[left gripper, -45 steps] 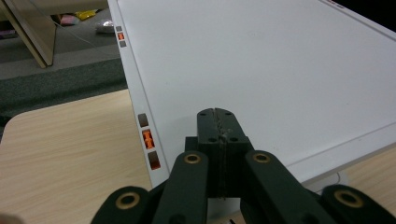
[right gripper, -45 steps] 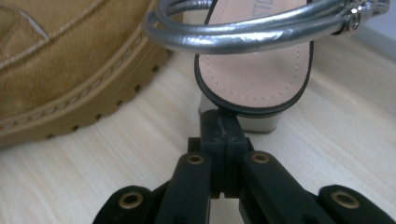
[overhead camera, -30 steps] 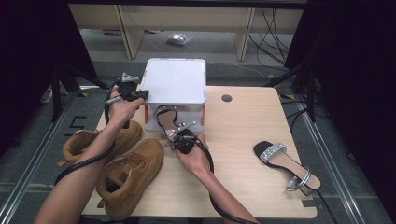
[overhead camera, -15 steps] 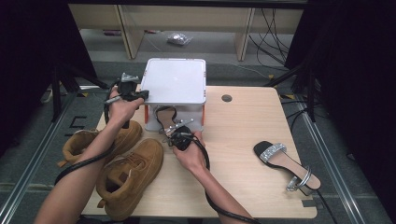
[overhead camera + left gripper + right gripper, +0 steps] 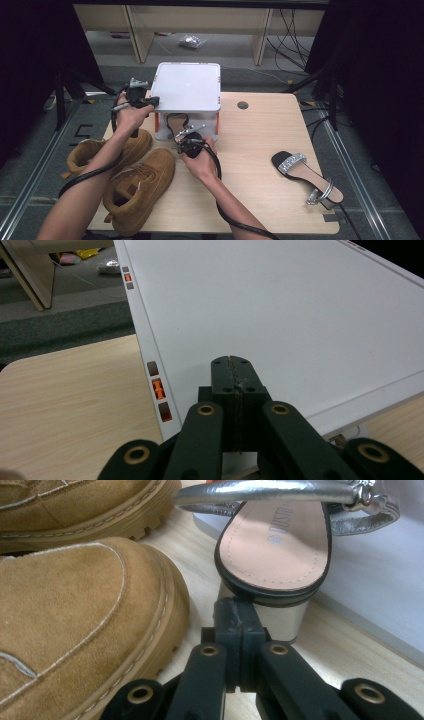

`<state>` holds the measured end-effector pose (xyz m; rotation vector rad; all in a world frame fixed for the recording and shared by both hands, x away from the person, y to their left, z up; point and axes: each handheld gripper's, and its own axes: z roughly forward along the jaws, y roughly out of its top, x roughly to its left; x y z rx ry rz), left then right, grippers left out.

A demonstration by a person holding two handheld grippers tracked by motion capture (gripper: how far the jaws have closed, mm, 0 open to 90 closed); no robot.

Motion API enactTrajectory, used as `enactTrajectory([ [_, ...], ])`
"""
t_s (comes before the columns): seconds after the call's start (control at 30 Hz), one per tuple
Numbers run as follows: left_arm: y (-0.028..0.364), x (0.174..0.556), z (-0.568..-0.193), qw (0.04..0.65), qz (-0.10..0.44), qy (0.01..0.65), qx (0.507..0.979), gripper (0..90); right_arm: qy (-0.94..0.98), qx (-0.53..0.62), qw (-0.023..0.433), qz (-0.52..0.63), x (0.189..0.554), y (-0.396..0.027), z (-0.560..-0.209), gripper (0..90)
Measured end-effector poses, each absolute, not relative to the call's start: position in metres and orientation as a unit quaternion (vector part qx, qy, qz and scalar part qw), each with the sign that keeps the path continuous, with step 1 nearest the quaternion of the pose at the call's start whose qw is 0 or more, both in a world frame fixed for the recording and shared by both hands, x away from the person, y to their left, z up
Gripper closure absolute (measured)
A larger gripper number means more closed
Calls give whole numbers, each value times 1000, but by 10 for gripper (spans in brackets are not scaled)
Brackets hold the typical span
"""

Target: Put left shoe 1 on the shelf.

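A white box-shaped stand with a flat lid (image 5: 187, 87) sits at the back of the table. My left gripper (image 5: 153, 101) is shut, its tips lying over the lid's (image 5: 300, 315) left edge with nothing between them (image 5: 234, 365). A silver-strapped sandal (image 5: 176, 121) rests in the stand's open front. My right gripper (image 5: 180, 140) is shut just in front of it. In the right gripper view the closed tips (image 5: 234, 611) are right at the block heel of the sandal (image 5: 274, 550); I cannot tell whether they touch it.
Two tan suede boots (image 5: 140, 185) (image 5: 107, 150) lie at the table's left, close beside my right gripper (image 5: 75, 615). A second silver sandal (image 5: 305, 175) lies at the right front. Bare wooden table (image 5: 250, 145) spreads between them, with a cable hole (image 5: 243, 105) behind.
My right gripper has edged slightly up and left toward the stand's opening. The left hand has stayed at the lid.
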<state>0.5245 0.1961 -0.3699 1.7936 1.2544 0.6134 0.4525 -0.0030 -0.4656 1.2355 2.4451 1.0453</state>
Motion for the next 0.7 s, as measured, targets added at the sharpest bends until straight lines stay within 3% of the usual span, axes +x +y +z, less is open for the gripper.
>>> enactTrajectory([
  [0.7, 196, 524, -370, 421, 245, 501, 716, 890, 822, 413, 126, 371, 464, 6, -464, 900],
])
